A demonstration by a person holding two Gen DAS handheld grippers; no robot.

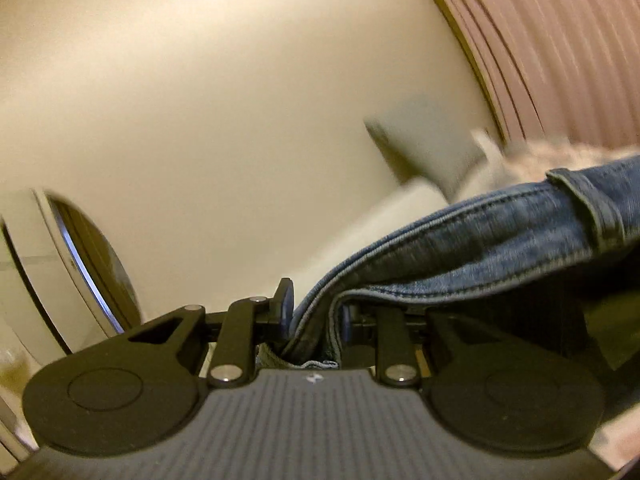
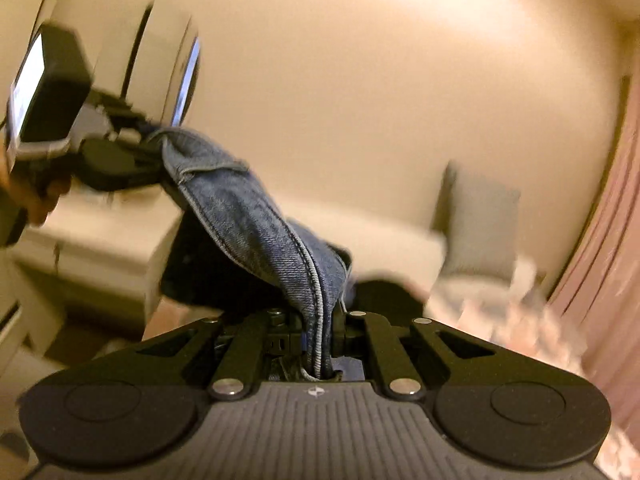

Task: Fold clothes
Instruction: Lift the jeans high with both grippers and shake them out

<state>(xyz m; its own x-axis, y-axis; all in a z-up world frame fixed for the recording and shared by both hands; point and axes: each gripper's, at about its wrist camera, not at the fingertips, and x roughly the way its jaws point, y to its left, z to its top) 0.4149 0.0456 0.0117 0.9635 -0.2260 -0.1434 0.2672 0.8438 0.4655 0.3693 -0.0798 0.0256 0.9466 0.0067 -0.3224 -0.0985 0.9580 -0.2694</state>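
Observation:
A pair of blue jeans (image 1: 480, 240) is held up in the air between both grippers. My left gripper (image 1: 316, 316) is shut on a seamed denim edge, and the cloth runs off to the right. In the right wrist view my right gripper (image 2: 318, 340) is shut on another stitched edge of the jeans (image 2: 248, 216). The denim stretches from there up and left to the left gripper (image 2: 140, 148), which a hand holds at the far left. Both views are blurred by motion.
A cream wall fills the background. A white round-edged fixture (image 1: 60, 264) stands at the left, and pink curtains (image 1: 560, 48) hang at the right. A grey pillow (image 2: 480, 224) and a pale patterned bed cover (image 2: 520, 328) lie lower right. White drawers (image 2: 100, 252) stand lower left.

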